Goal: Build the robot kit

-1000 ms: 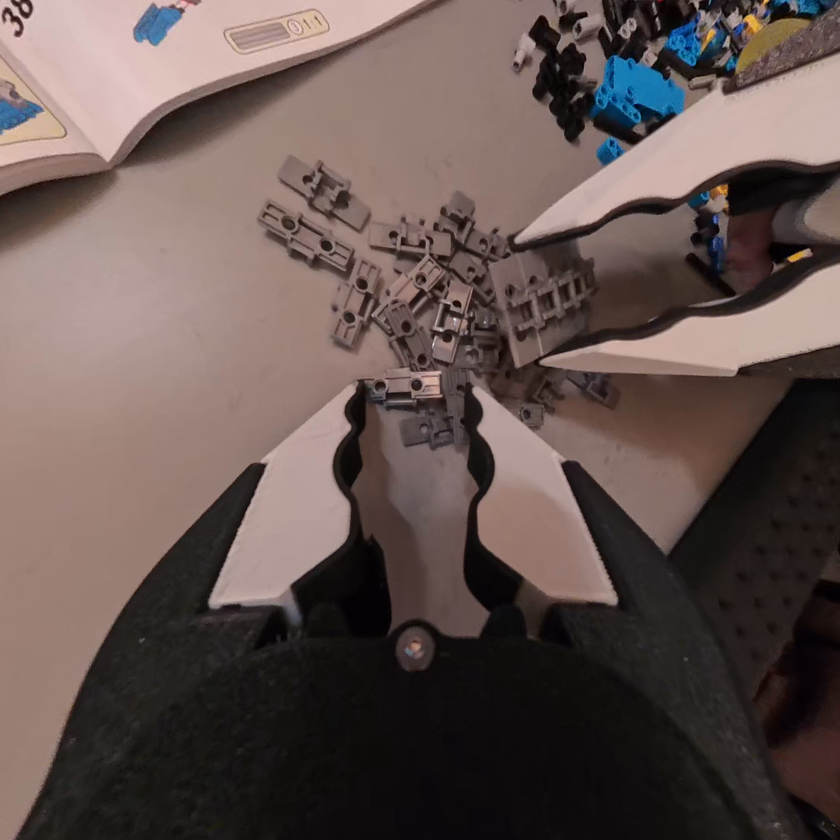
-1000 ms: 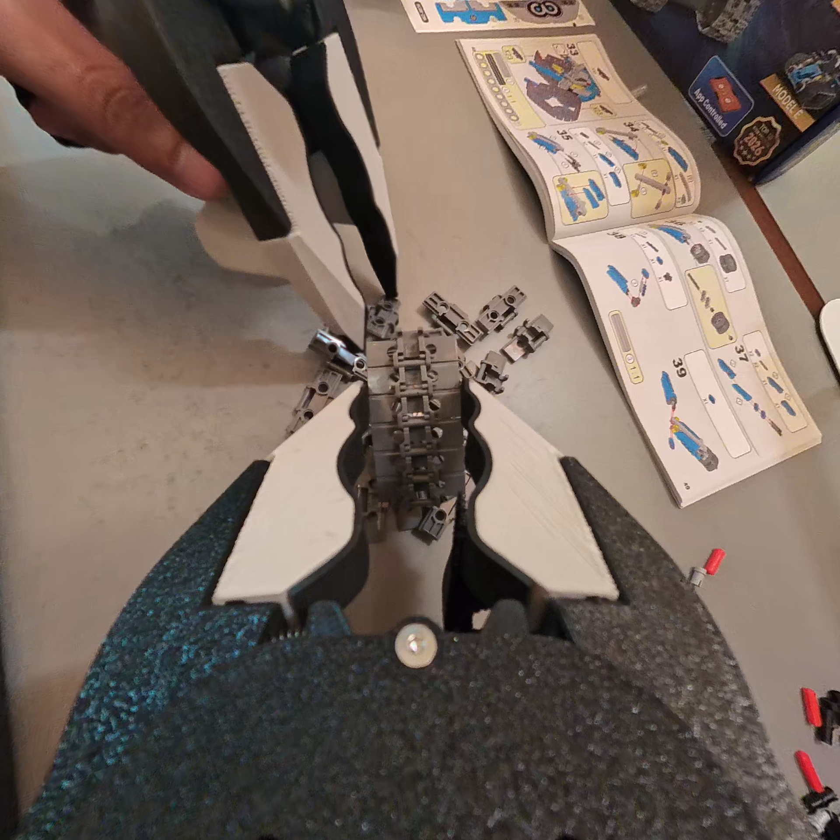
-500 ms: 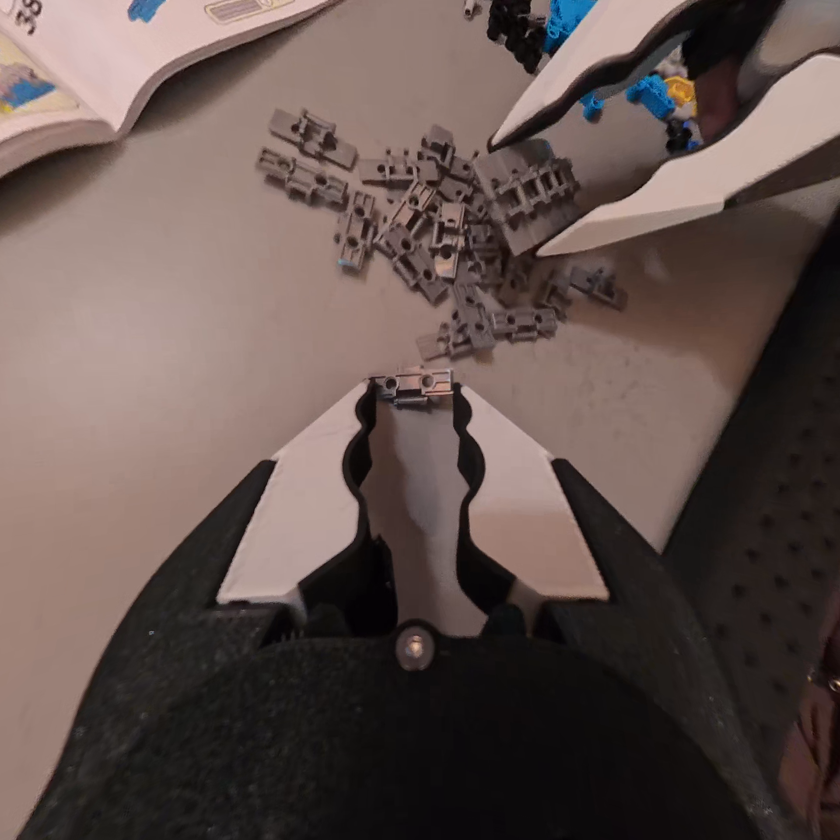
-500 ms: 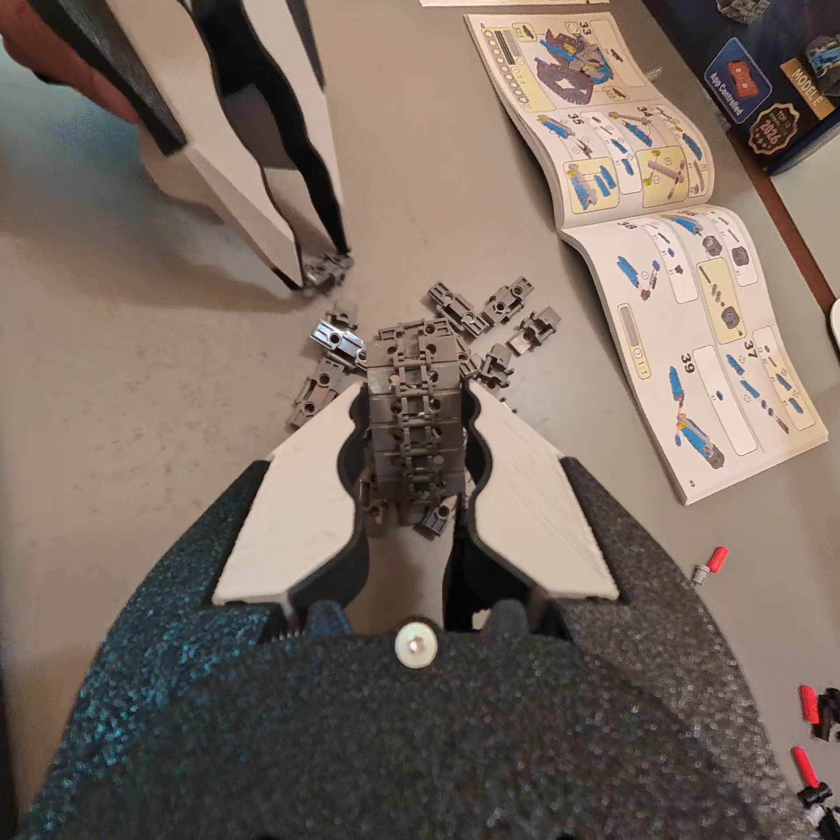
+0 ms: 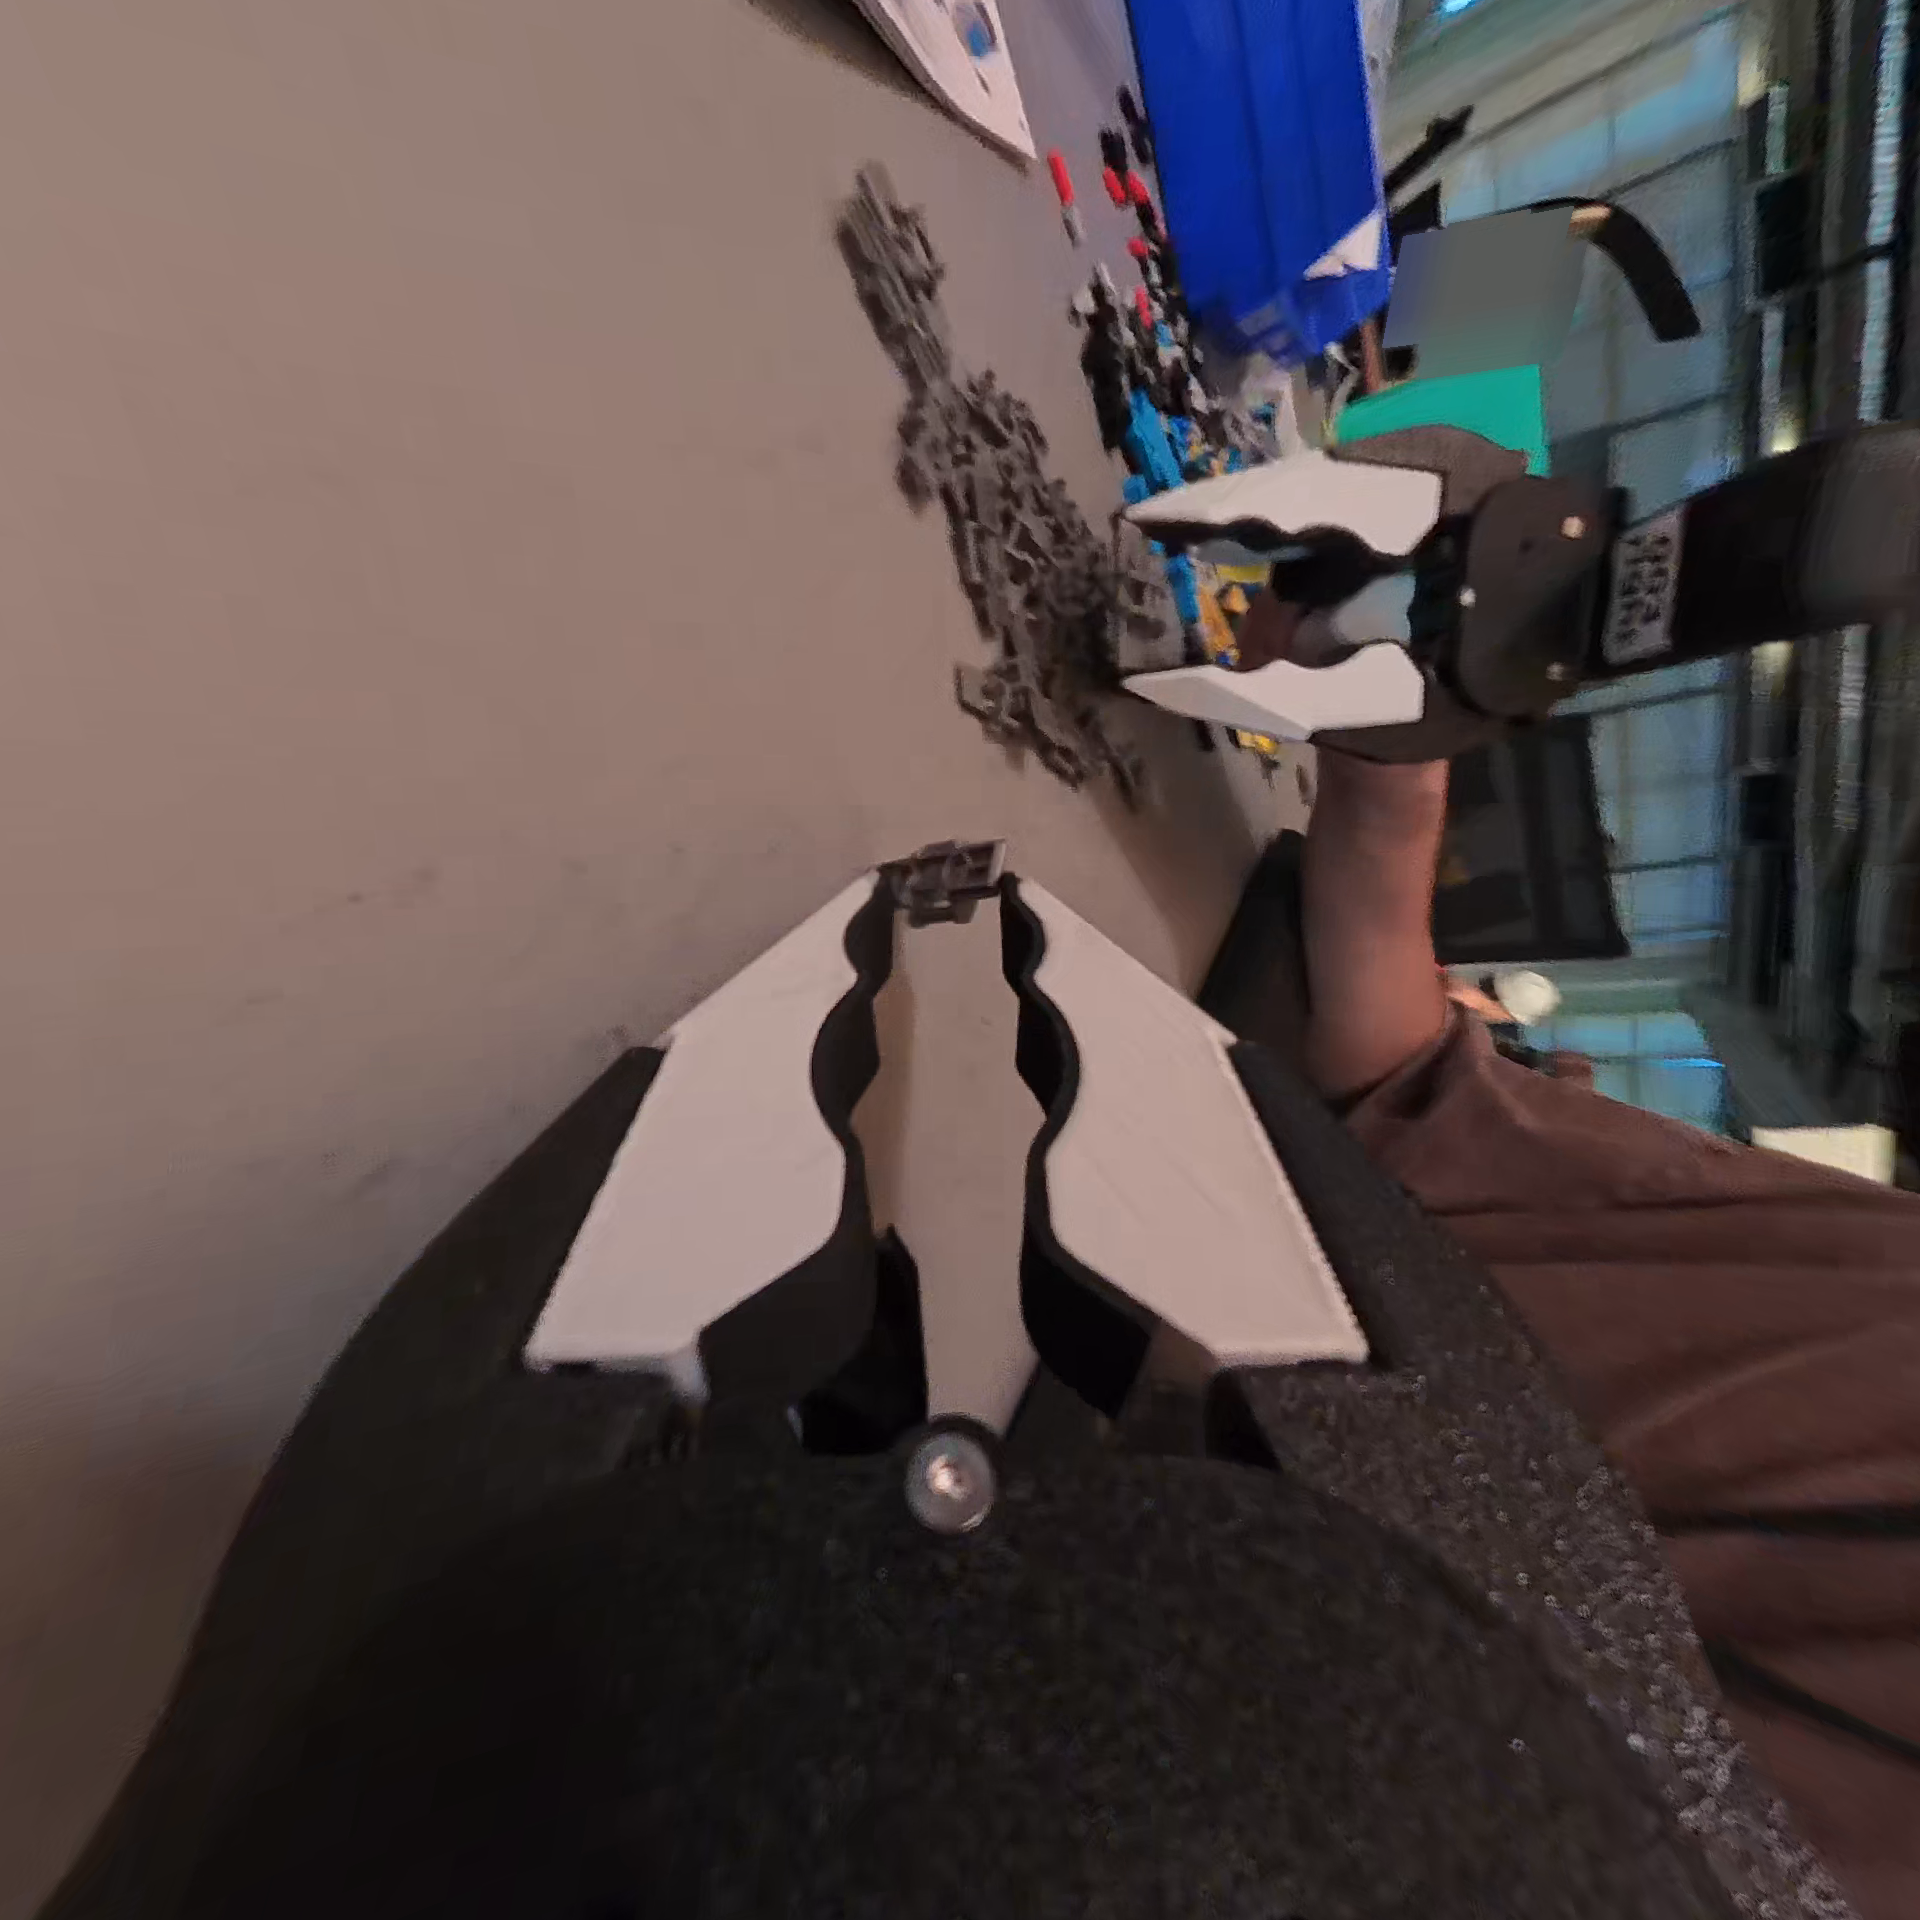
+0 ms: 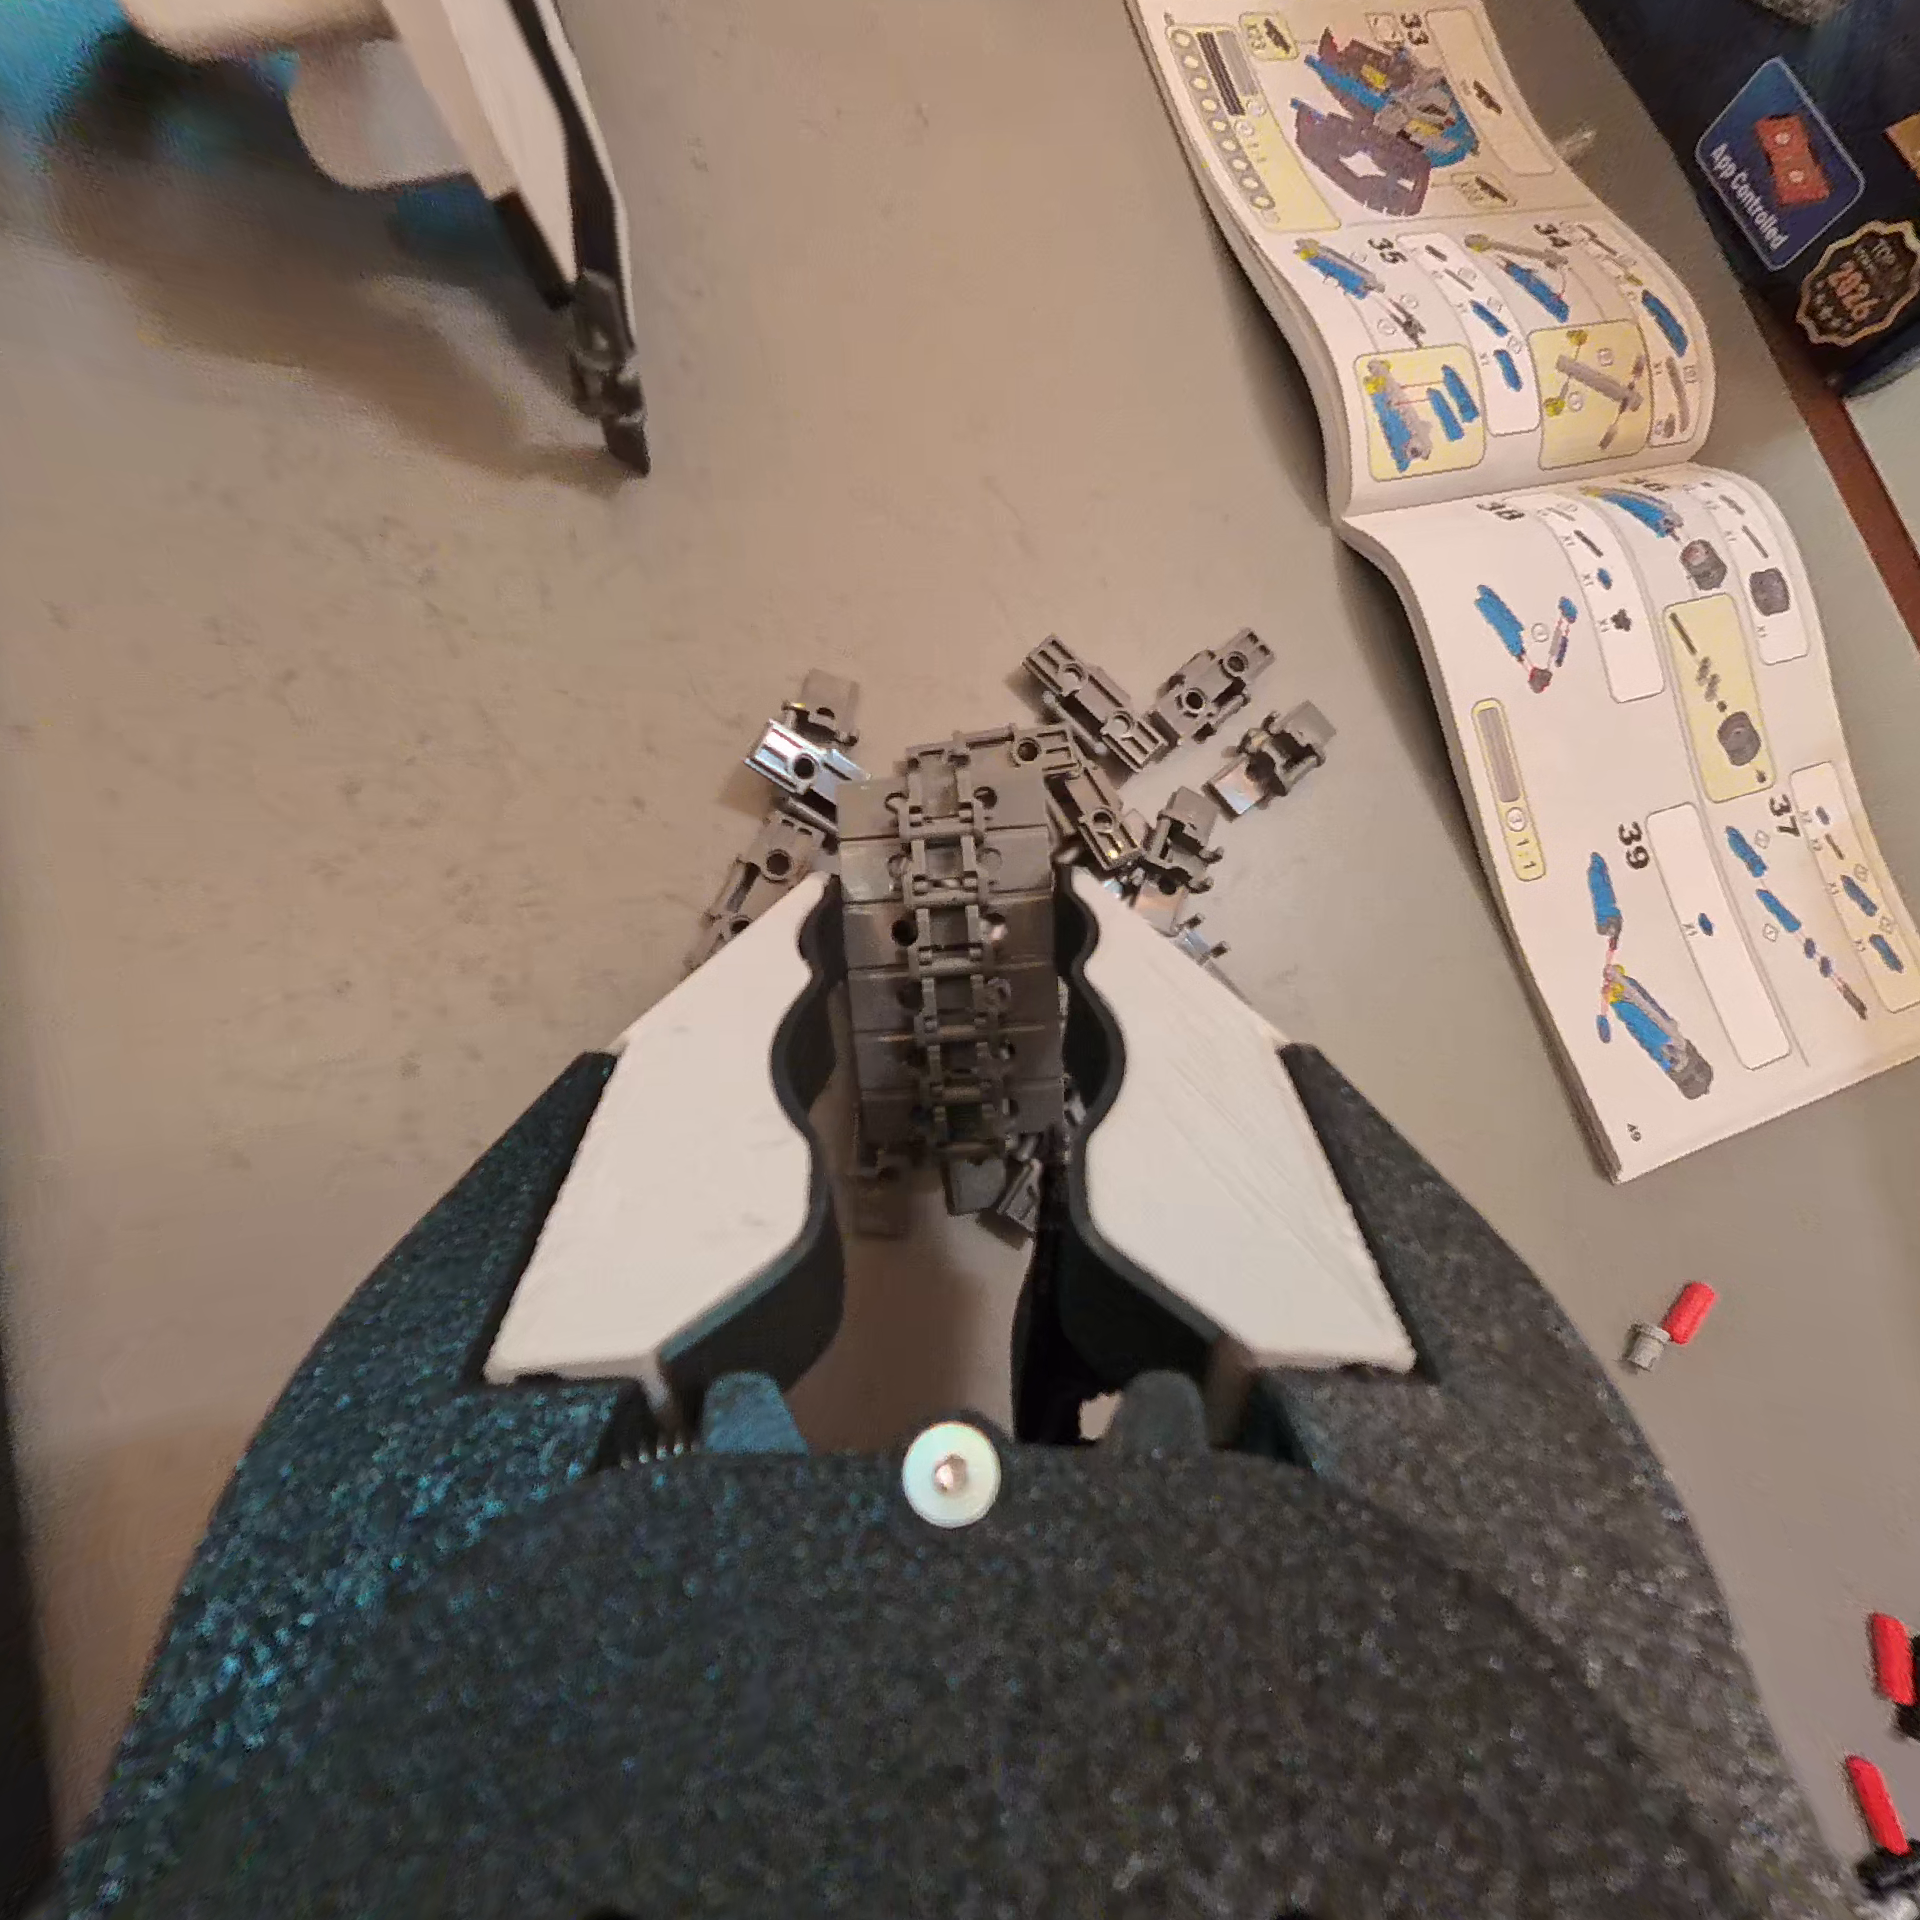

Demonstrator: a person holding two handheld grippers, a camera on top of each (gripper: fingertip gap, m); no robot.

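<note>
Bench (image 6: 312, 727): we see a grey top that carries everything here.
Booklet (image 6: 1558, 582): we find it lying open toward the bench's right edge, well apart from the grippers.
Right gripper (image 6: 951, 914): we see its fingers closed against the sides of an assembled grey track strip (image 6: 951, 966), which runs back between them.
Left gripper (image 5: 945, 883): we see its tips pinched on one single grey link (image 5: 948, 878), lifted off the bench, well apart from the right gripper.
Loose grey links (image 6: 1195, 717): we count a scatter lying on the bench just beside and beyond the right gripper's tips.
Red pin (image 6: 1673, 1320): we spot it near the right edge.
</note>
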